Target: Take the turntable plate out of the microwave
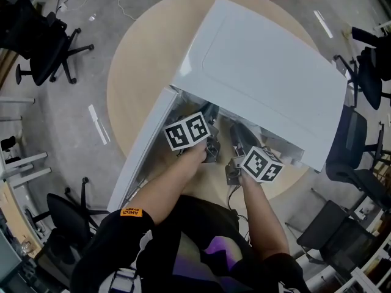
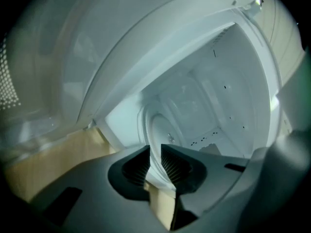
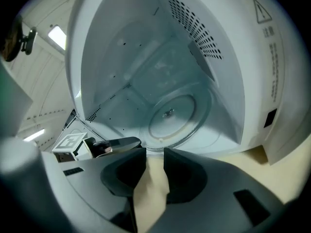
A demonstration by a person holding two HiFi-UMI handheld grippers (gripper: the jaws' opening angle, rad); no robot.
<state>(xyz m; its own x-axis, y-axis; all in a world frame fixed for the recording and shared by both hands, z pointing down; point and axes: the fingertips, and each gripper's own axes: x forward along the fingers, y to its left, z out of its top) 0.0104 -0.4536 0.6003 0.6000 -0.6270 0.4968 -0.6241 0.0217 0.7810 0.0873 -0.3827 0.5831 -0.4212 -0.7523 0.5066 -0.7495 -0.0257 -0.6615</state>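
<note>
A white microwave (image 1: 263,66) stands on a round wooden table (image 1: 140,60) with its door (image 1: 143,145) swung open to the left. The glass turntable plate (image 3: 172,115) lies on the oven floor. Its near rim runs between the pads of my left gripper (image 2: 155,165), which is shut on it; the plate (image 2: 165,130) looks steeply tilted in that view. My right gripper (image 3: 155,159) hovers just before the plate's front rim, open, with only tabletop showing between its jaws. In the head view both grippers, left (image 1: 211,146) and right (image 1: 238,133), reach into the oven mouth side by side.
The oven's perforated side wall (image 3: 194,25) and back wall enclose the plate closely. Office chairs (image 1: 43,47) (image 1: 366,72) (image 1: 67,218) stand on the grey floor around the table. A strip of tabletop (image 3: 286,159) lies in front of the oven.
</note>
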